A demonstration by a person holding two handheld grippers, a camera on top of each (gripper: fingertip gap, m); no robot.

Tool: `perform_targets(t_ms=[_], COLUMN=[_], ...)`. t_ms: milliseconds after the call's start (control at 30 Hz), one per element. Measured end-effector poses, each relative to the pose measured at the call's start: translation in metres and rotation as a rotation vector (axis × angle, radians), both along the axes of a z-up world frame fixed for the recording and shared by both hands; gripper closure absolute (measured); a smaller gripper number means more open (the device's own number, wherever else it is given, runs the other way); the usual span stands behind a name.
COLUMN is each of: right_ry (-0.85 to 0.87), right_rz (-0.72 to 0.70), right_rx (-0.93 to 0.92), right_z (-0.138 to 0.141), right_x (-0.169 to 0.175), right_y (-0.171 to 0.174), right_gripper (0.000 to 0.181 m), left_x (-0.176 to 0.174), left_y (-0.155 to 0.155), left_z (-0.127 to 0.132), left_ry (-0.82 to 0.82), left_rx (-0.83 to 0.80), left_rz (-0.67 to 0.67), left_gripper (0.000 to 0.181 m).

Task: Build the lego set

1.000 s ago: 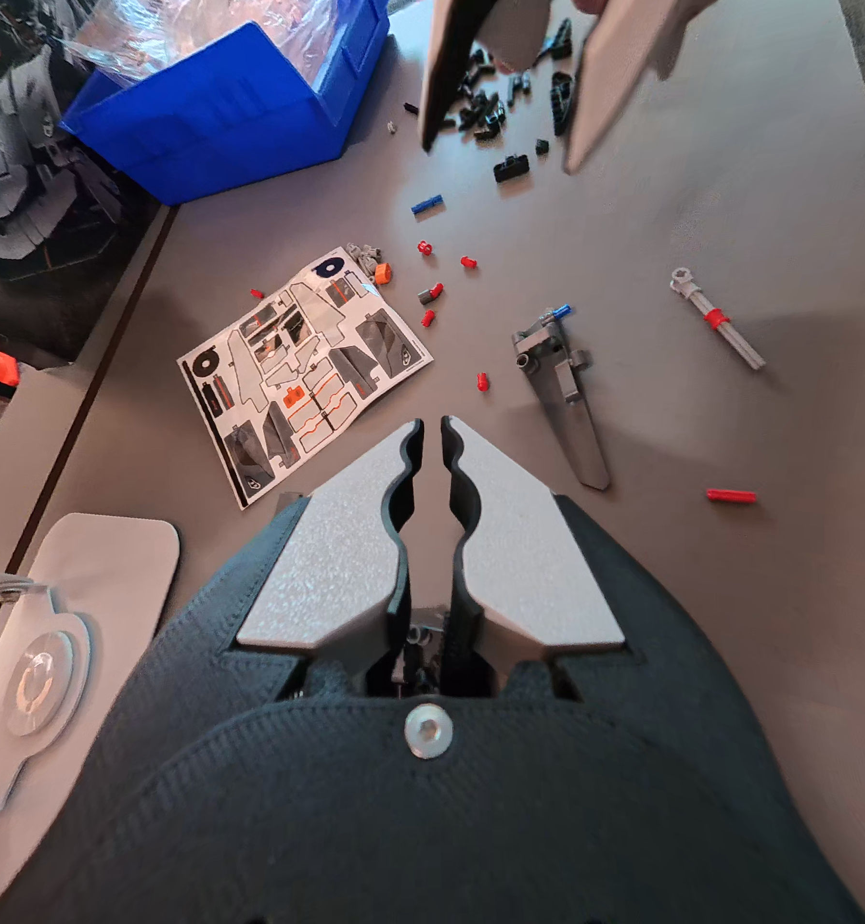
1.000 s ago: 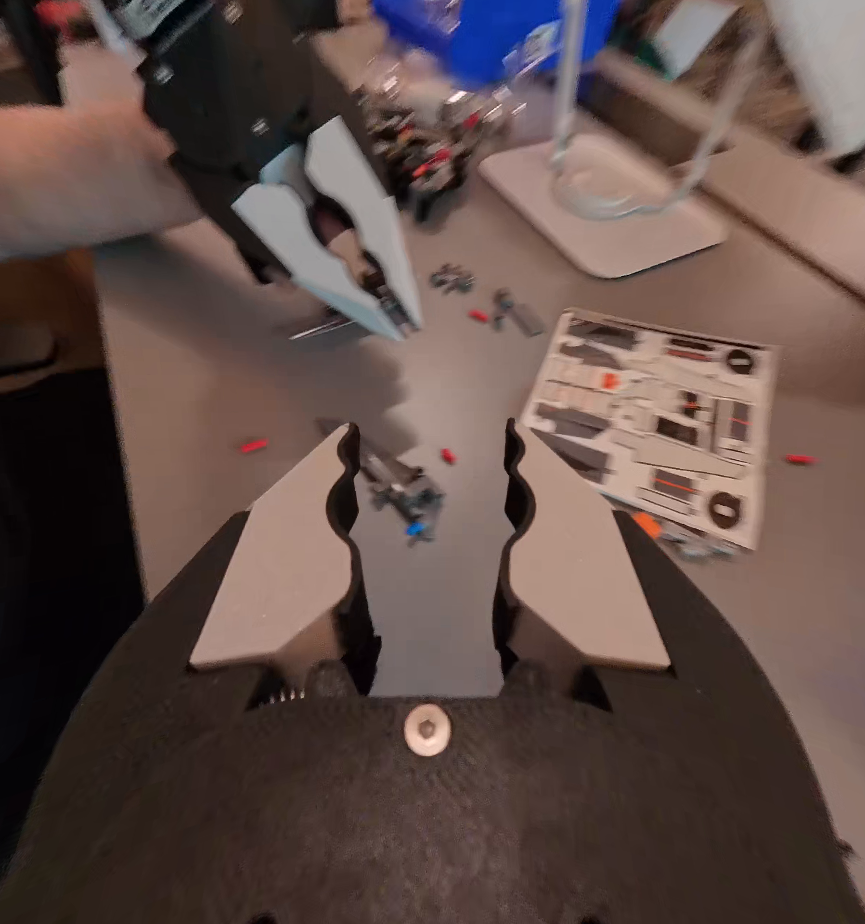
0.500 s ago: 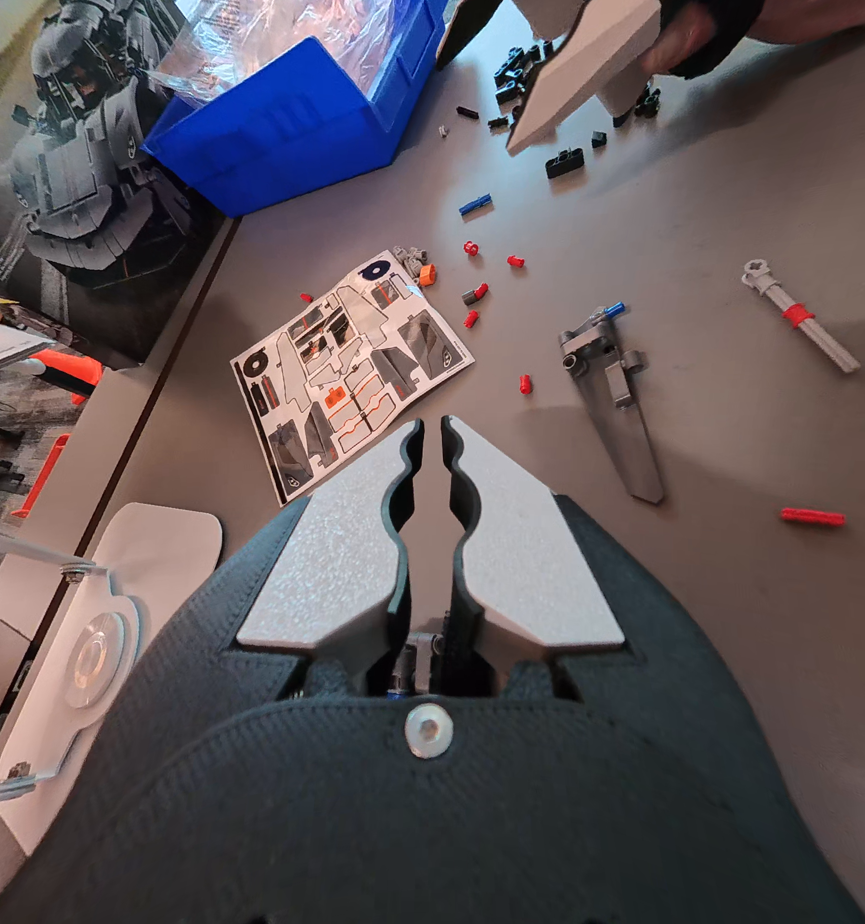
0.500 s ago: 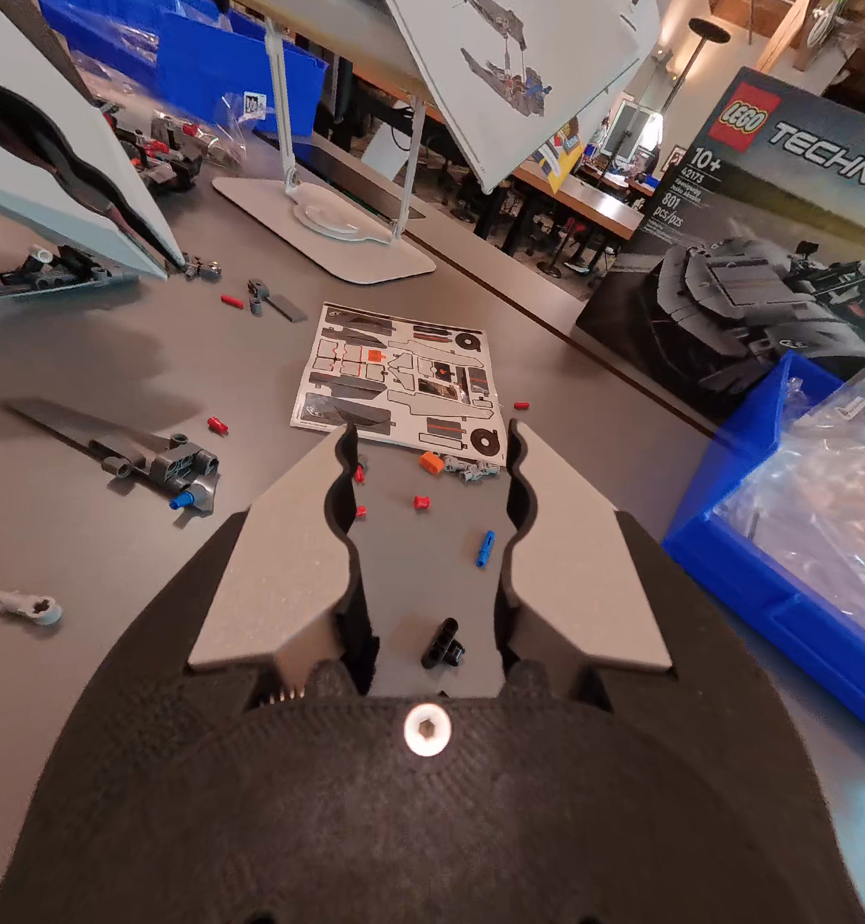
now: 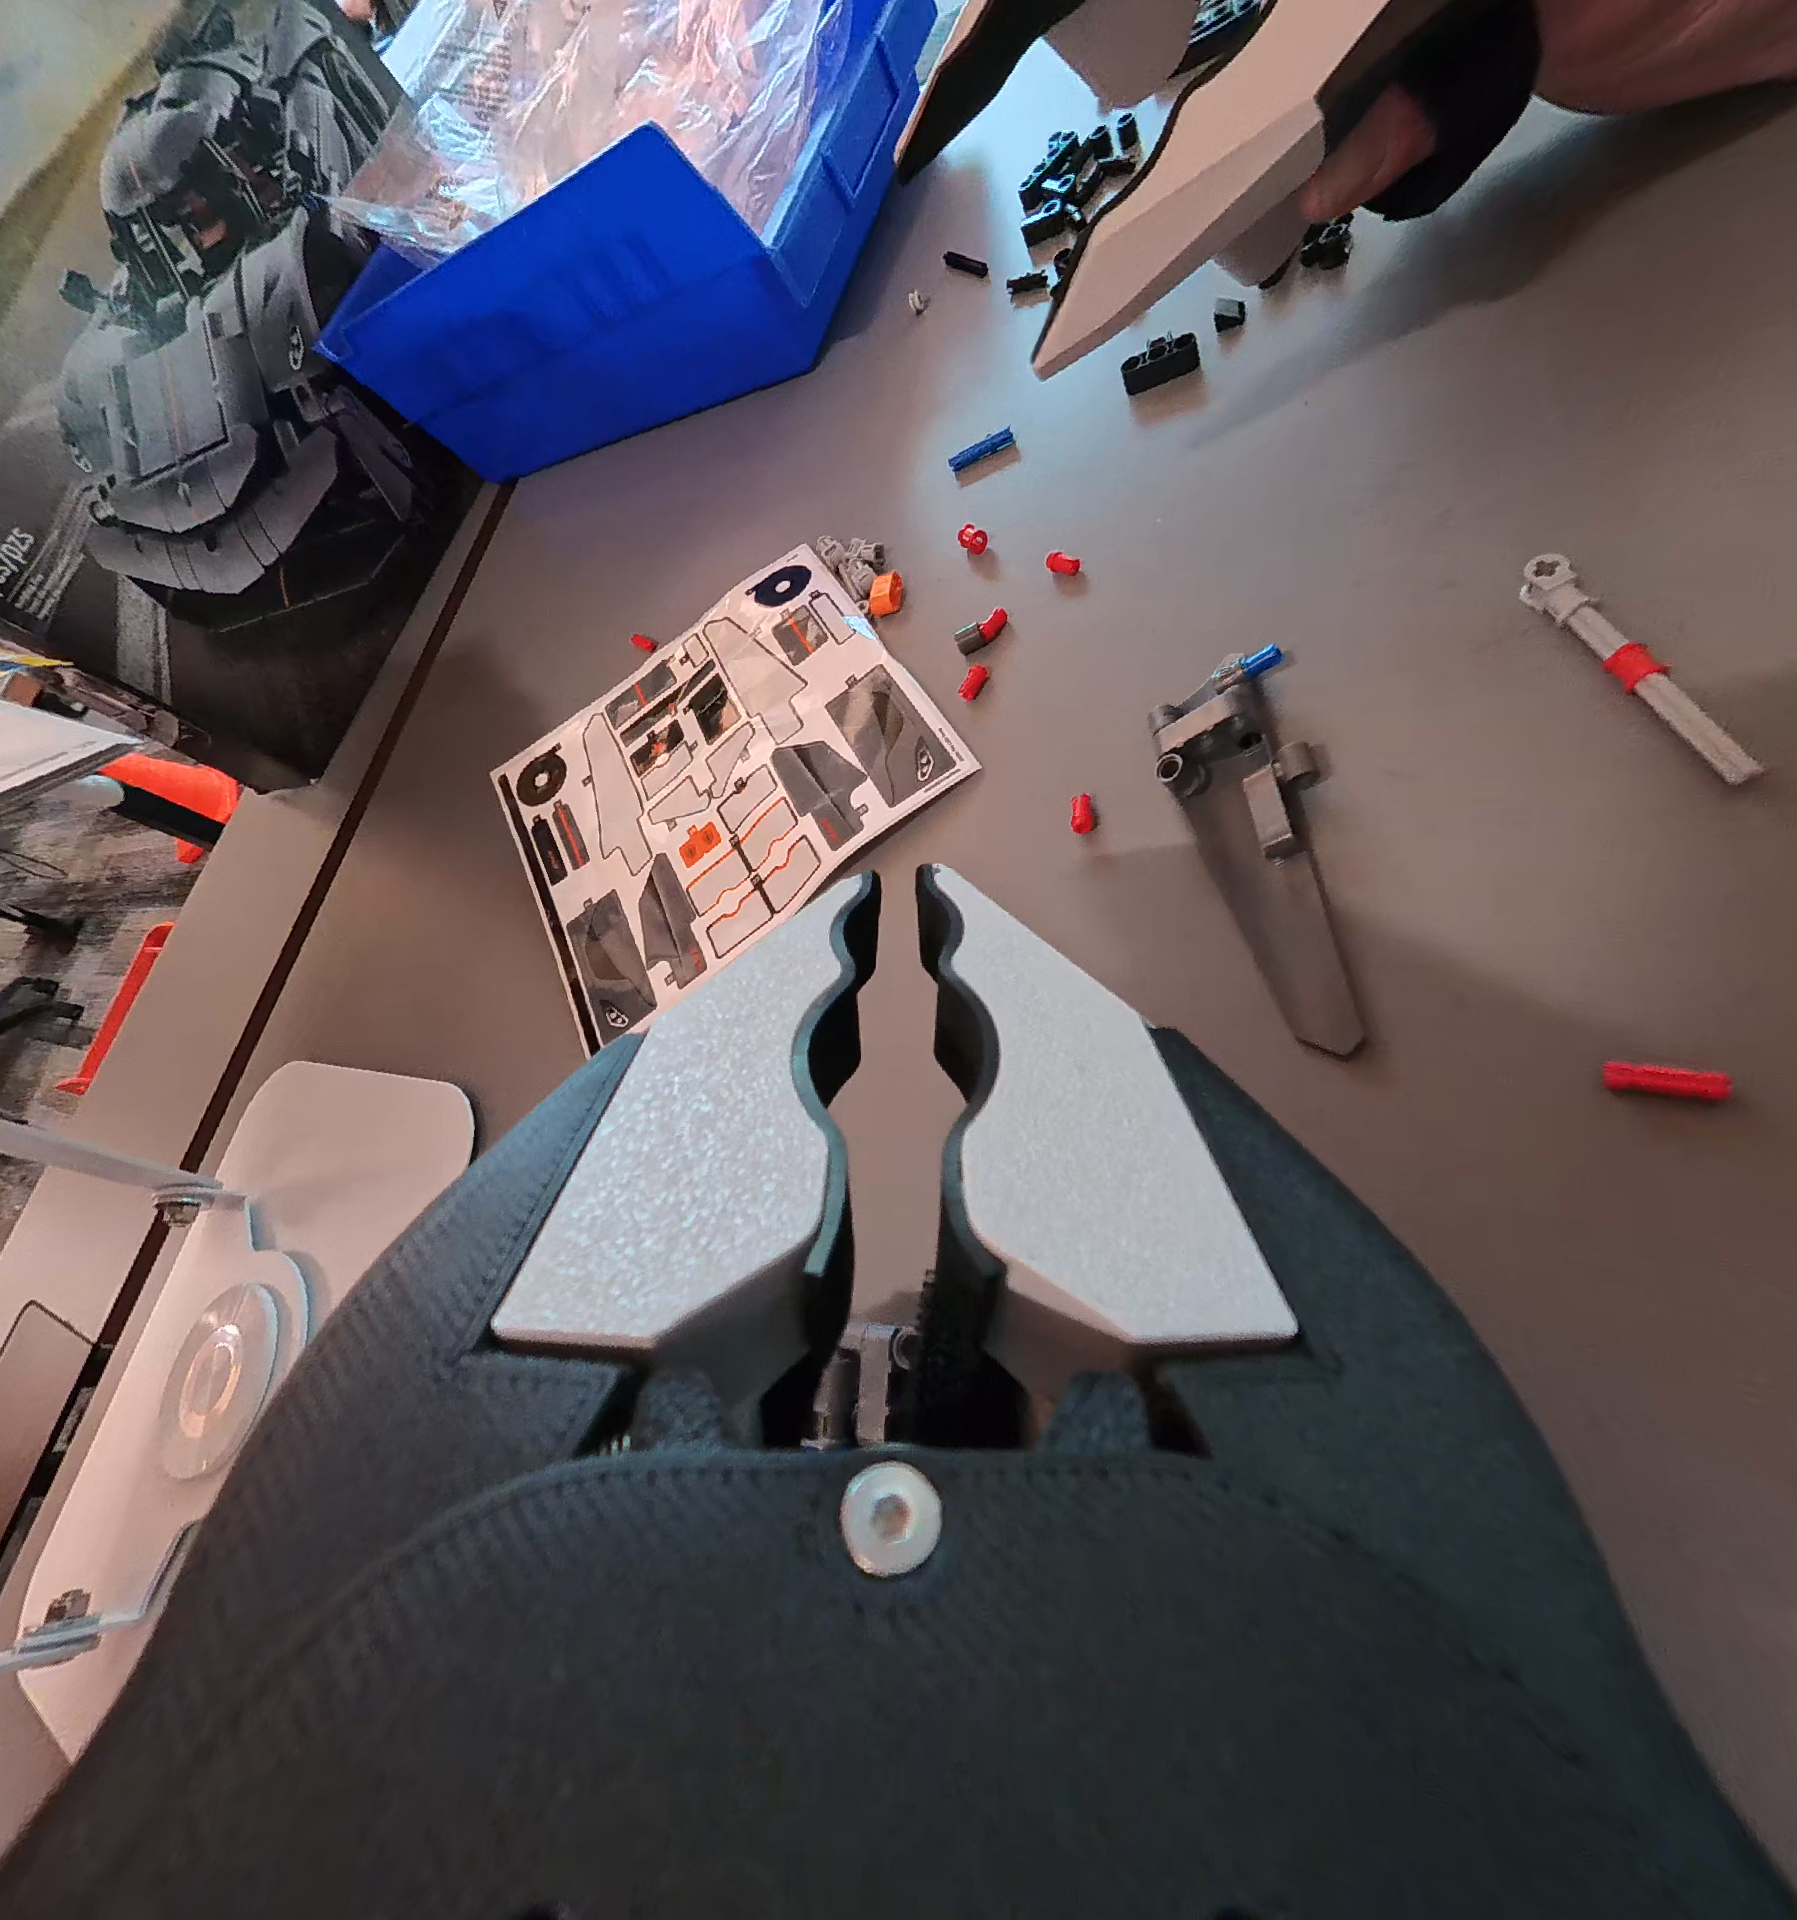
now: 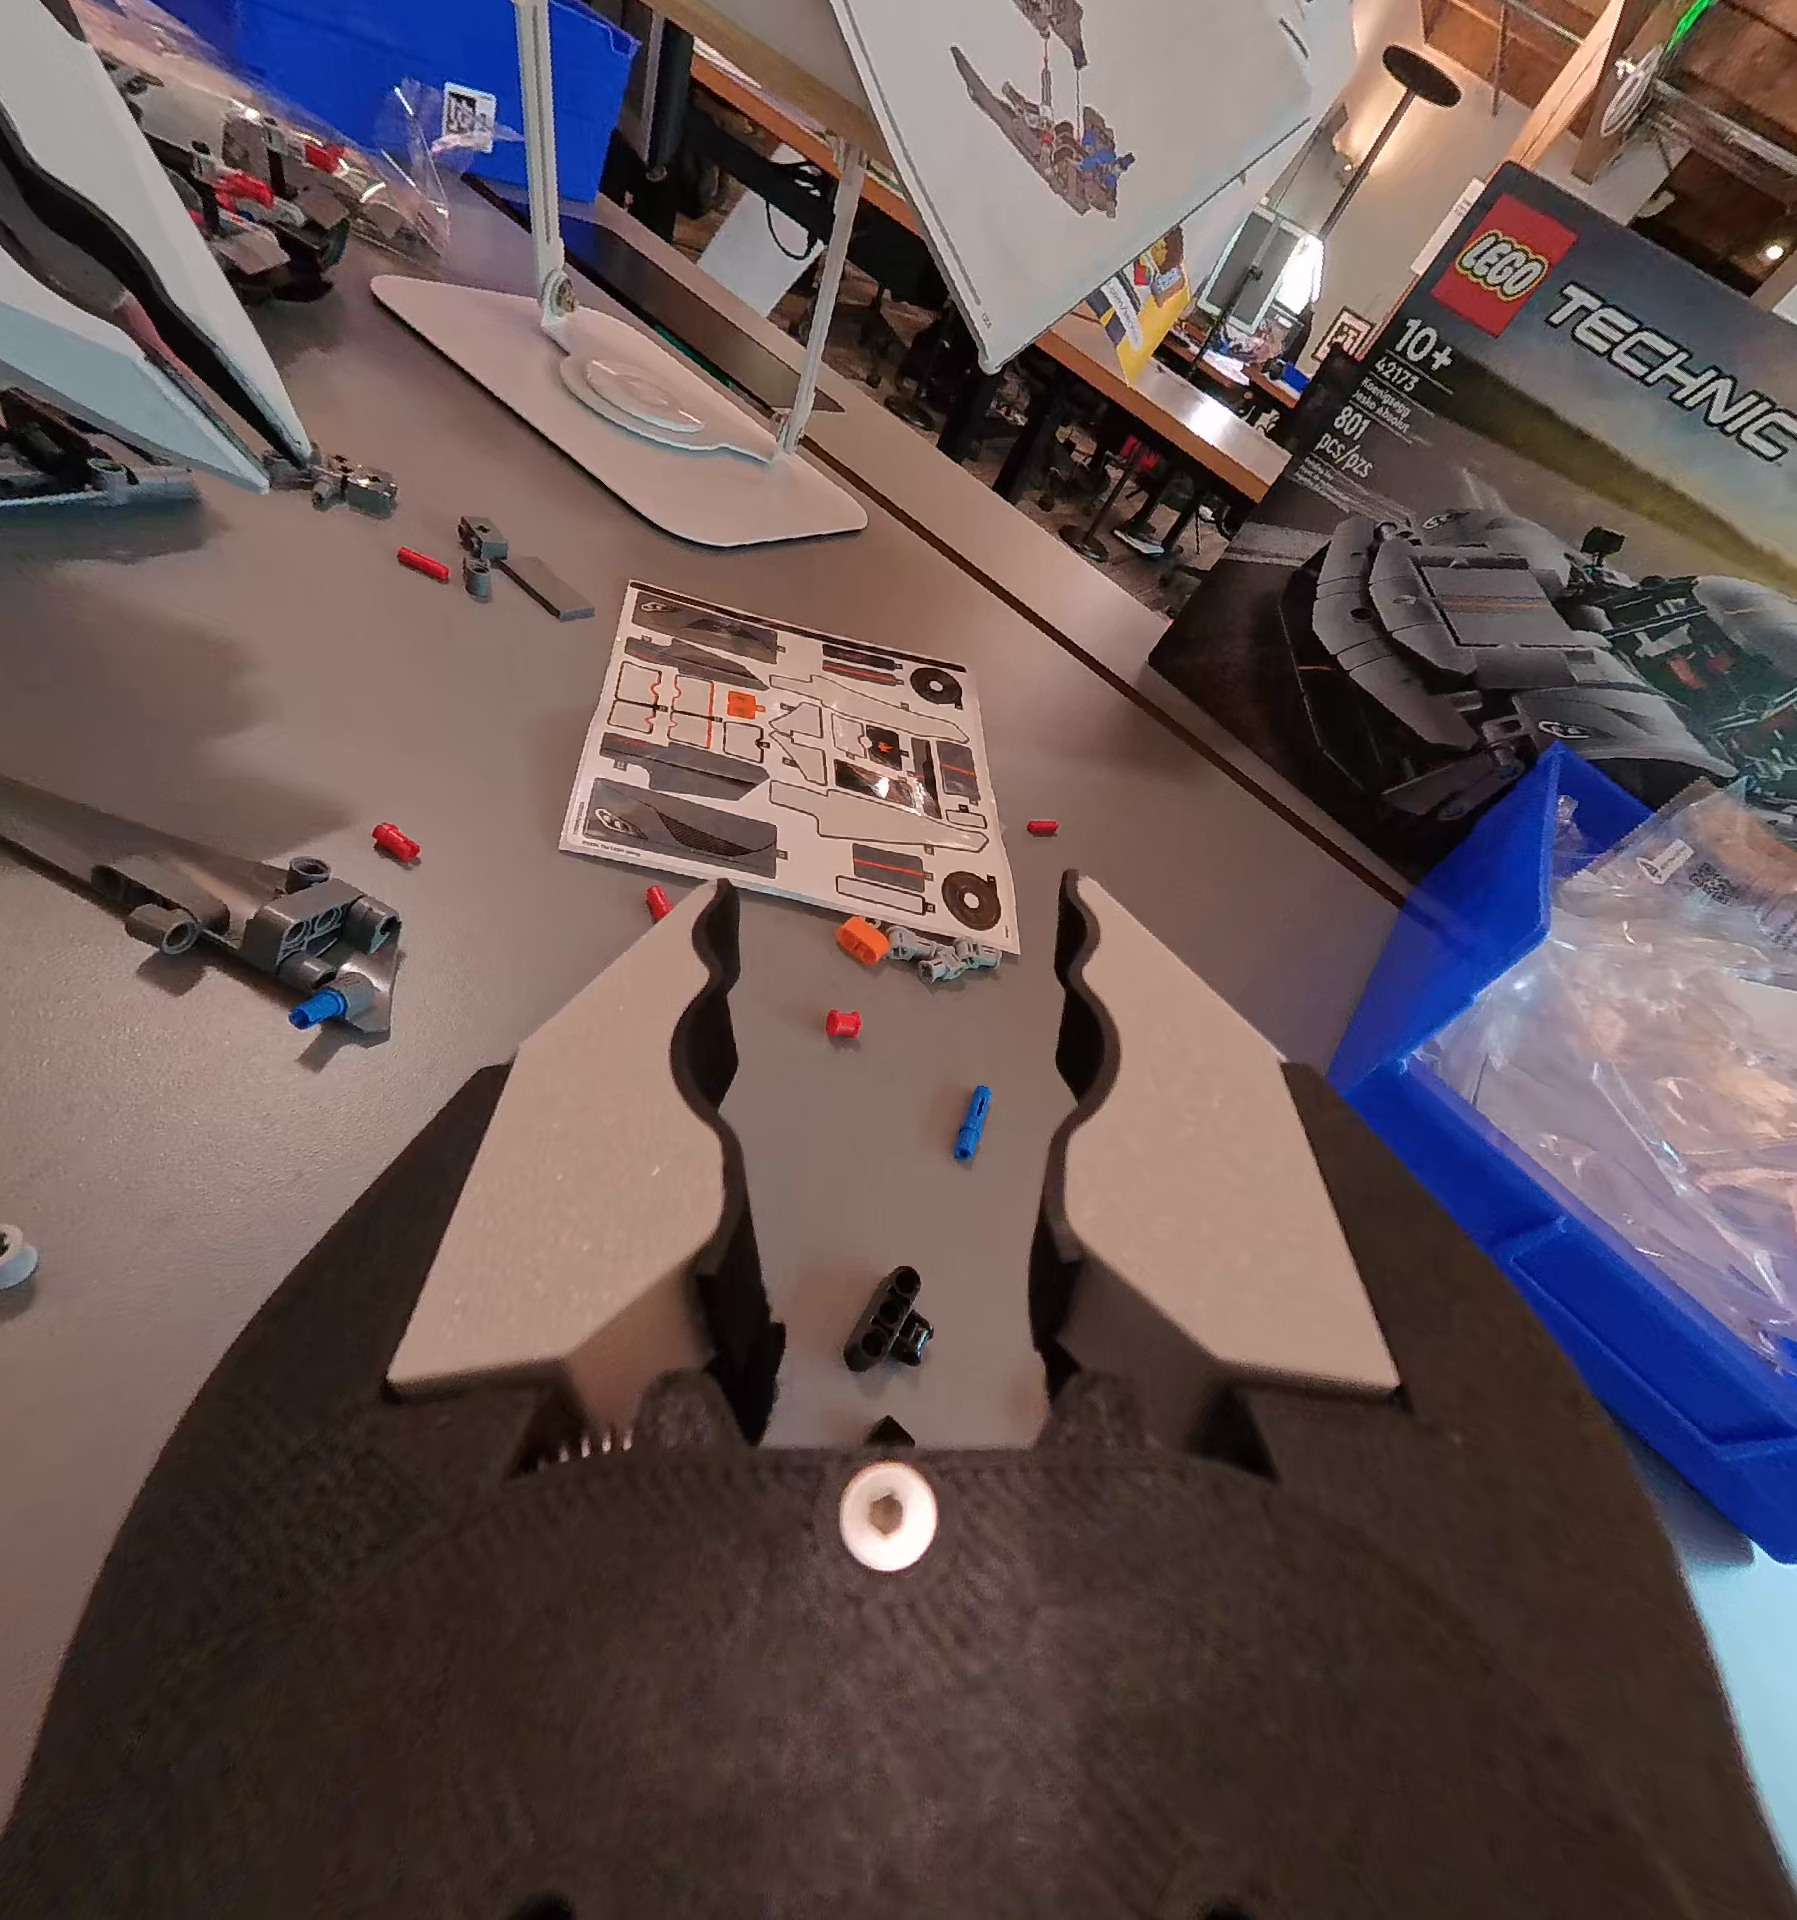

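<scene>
The right gripper [image 6: 894, 883] has dropped a bit closer to the table [image 5: 1496, 1351] since half a second ago, so the small black connector [image 6: 886, 1320] now sits higher in the gap between its fingers. It's wide open with nothing in it, and the connector just lies on the table below. A blue pin [image 6: 972, 1122] lies a little further up the frame.

The left gripper [image 5: 899, 883] is nearly closed, with only a thin slit at the tips. It's pinching a grey Lego assembly [image 6: 42, 473], which sticks out under its fingers at the upper left of the right wrist view.

The sticker sheet [image 5: 738, 790] lies mid-frame. A grey wing-shaped build [image 5: 1258, 852] lies to its right, and a grey axle with a red bush [image 5: 1642, 675] is further right. The pile of black pieces [image 5: 1070, 177] is at the top, beside the blue bin [image 5: 603, 312] of plastic bags.
</scene>
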State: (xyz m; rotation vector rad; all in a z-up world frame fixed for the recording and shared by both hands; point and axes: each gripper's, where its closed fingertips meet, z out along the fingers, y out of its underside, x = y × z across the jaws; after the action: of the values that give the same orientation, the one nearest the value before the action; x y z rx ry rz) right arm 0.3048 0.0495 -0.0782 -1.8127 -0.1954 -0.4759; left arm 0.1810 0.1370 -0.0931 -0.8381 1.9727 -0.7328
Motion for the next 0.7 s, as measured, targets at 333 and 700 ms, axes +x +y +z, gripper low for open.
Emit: perform_targets(t_ms=[333,700], right_ry=[-0.022,-0.04], right_rz=[-0.04,-0.111], right_rx=[0.009,0.206], right_z=[0.002,0.048], right_x=[0.007,0.014], right_y=[-0.003,-0.033], right_gripper=[0.121,0.136], left_x=[-0.002,0.001], left_y=[-0.003,0.023], left_z=[0.006,0.017], left_ry=[-0.03,-0.083], left_rx=[0.02,0.017], left_rz=[0.001,0.099], left_gripper=[0.177,0.179])
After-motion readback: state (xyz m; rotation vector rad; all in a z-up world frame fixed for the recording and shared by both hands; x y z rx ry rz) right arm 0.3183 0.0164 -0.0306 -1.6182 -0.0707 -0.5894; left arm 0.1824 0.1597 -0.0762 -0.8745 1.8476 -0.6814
